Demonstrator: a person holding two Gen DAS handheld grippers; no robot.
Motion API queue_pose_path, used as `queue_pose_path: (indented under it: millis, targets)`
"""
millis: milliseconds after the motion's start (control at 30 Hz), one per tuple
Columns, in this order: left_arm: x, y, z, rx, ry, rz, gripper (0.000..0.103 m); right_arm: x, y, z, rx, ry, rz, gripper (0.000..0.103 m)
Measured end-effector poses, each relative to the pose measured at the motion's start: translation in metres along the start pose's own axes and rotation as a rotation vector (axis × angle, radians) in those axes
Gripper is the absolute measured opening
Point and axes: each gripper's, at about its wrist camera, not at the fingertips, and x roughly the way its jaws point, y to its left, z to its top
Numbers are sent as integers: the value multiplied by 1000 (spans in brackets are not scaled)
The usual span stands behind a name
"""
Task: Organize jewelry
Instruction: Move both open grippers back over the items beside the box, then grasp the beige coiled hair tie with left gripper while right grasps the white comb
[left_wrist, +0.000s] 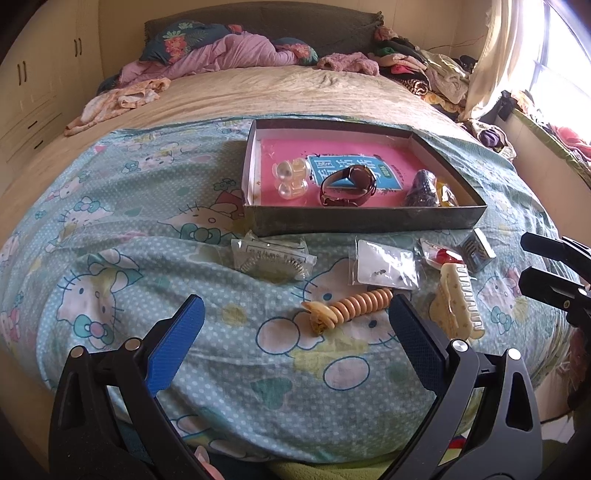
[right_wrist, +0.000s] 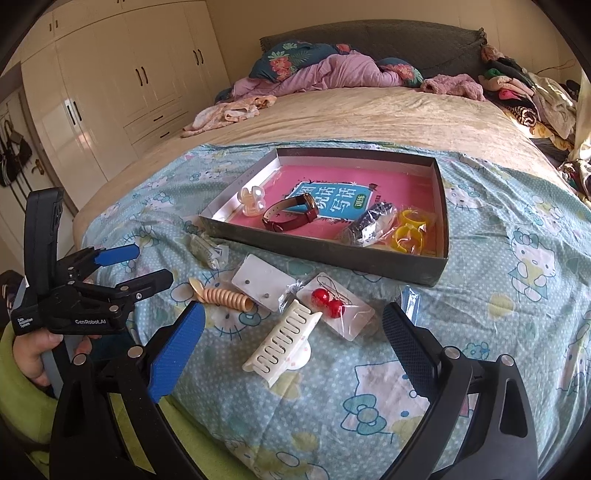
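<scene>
A shallow dark box (left_wrist: 369, 219) (right_wrist: 325, 251) with a pink lining sits on the blue cartoon sheet. In it lie a brown-strap watch (left_wrist: 349, 186) (right_wrist: 291, 214), a clear pearl clip (left_wrist: 291, 179) (right_wrist: 253, 201), a dark bagged item (left_wrist: 421, 188) (right_wrist: 369, 223) and yellow rings (right_wrist: 408, 232). In front of the box lie a beige spiral hair tie (left_wrist: 354, 304) (right_wrist: 225, 295), a cream claw clip (left_wrist: 460, 299) (right_wrist: 282, 341), red ball earrings in a bag (right_wrist: 328, 302) (left_wrist: 441, 255), and a stud earring card (left_wrist: 386, 267) (right_wrist: 260, 282). My left gripper (left_wrist: 295, 325) (right_wrist: 144, 266) is open near the hair tie. My right gripper (right_wrist: 293, 332) (left_wrist: 532, 258) is open around the claw clip.
A bagged coil (left_wrist: 271, 256) and a small grey box (left_wrist: 478, 249) also lie on the sheet. Crumpled clothes (left_wrist: 229, 51) and pillows are heaped at the bed's head and right side. Cream wardrobes (right_wrist: 122, 81) stand left; a curtained window (left_wrist: 517, 55) is right. A person's hand (right_wrist: 33, 350) holds the left gripper.
</scene>
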Motion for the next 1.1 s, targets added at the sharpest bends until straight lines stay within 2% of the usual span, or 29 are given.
queue_pose_path:
  millis: [367,433,533,667,833,933,1100]
  targets:
    - [24,9,-11,-41,81,-63,90,19,-5,-13,21,56,11,96]
    - [26,10,-12,-47,89,-79,80,23,-4,-15,25,66,17,96]
    - [30,11,-13,-50,104,-95,73,28,-4,-18,29,81,25,96]
    - [33,8,-13,-44,116,-115,58,36,-3,-23,37,104,45,95]
    - [37,8,-14,-50,128,-143,48,50,-2,-27,64,148,92,77]
    - [40,9,-13,-55,134,-159,46,56,0,-29,66,163,104,66]
    - [46,8,-10,-58,145,-194,46,64,-1,-30,69,177,114,55]
